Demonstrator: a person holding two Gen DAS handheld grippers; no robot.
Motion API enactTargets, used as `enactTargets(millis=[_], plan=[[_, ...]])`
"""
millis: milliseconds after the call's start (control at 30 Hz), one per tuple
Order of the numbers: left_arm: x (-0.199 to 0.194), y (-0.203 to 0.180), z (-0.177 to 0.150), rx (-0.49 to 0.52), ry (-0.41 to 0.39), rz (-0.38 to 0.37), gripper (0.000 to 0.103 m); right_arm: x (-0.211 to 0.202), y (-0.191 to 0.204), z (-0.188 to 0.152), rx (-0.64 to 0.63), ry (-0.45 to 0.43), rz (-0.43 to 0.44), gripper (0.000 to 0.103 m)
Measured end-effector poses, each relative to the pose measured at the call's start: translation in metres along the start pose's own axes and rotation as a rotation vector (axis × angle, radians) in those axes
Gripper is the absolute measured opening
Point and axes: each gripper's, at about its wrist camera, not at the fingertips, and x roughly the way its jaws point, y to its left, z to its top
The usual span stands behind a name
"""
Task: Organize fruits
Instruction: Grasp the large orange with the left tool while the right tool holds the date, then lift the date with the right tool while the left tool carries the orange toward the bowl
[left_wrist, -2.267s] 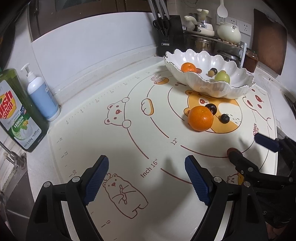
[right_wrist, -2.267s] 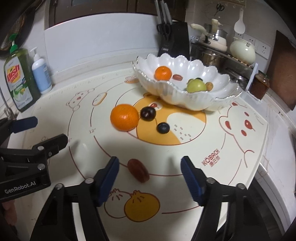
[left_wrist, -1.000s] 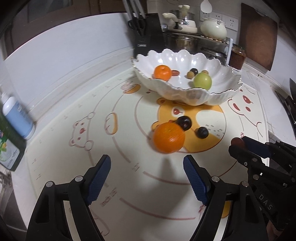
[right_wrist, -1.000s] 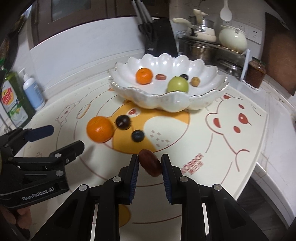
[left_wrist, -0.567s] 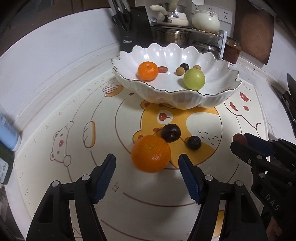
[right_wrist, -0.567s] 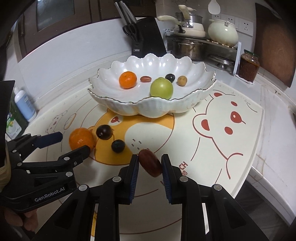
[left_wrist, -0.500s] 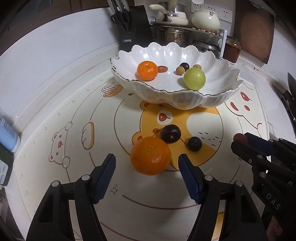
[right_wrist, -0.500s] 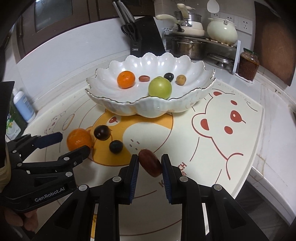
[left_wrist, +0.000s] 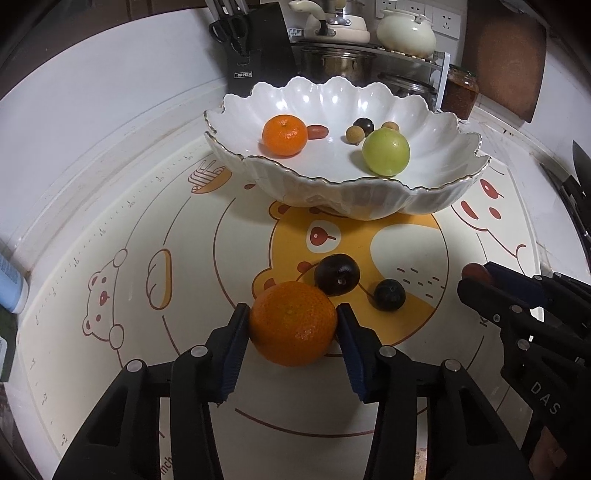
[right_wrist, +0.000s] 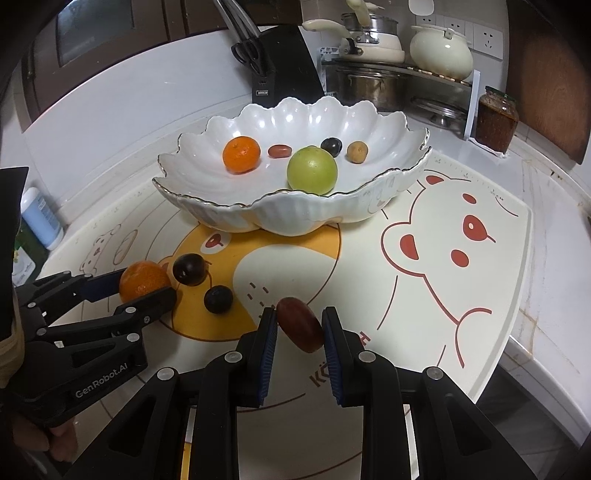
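Left gripper (left_wrist: 293, 325) is clamped on the orange (left_wrist: 293, 323), right gripper (right_wrist: 299, 326) is pinching a red date (right_wrist: 300, 329), both near the bowl (right_wrist: 236, 214).

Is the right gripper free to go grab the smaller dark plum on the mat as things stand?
Probably not yet: the right gripper is shut on a red date. The smaller dark plum lies open on the mat, unblocked, once the date is dropped.

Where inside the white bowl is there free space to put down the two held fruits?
The white bowl has bare floor in front, between the small orange and the green fruit, and along its left wall. The back is crowded: red date, dark plum, brown longan.
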Motion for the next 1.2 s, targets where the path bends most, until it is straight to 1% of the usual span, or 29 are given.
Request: enactTargets(millis=[200, 433, 733, 1200], plan=[[-0.002, 0.002, -0.001, -0.011, 0.001, -0.002, 0.046, -0.001, 0.001, 0.000, -0.003, -0.007, -0.004, 0.026], [-0.012, 0.003, 0.002, -0.010, -0.016, 0.003, 0.045, -0.007, 0.001, 0.004, -0.004, -0.022, -0.001, 0.026], [-0.030, 0.003, 0.016, -0.010, -0.052, 0.019, 0.045, -0.020, 0.002, 0.016, -0.008, -0.062, 0.012, 0.026], [-0.051, -0.008, 0.043, -0.002, -0.116, 0.009, 0.045, -0.036, -0.012, 0.042, 0.004, -0.125, 0.004, 0.026]])
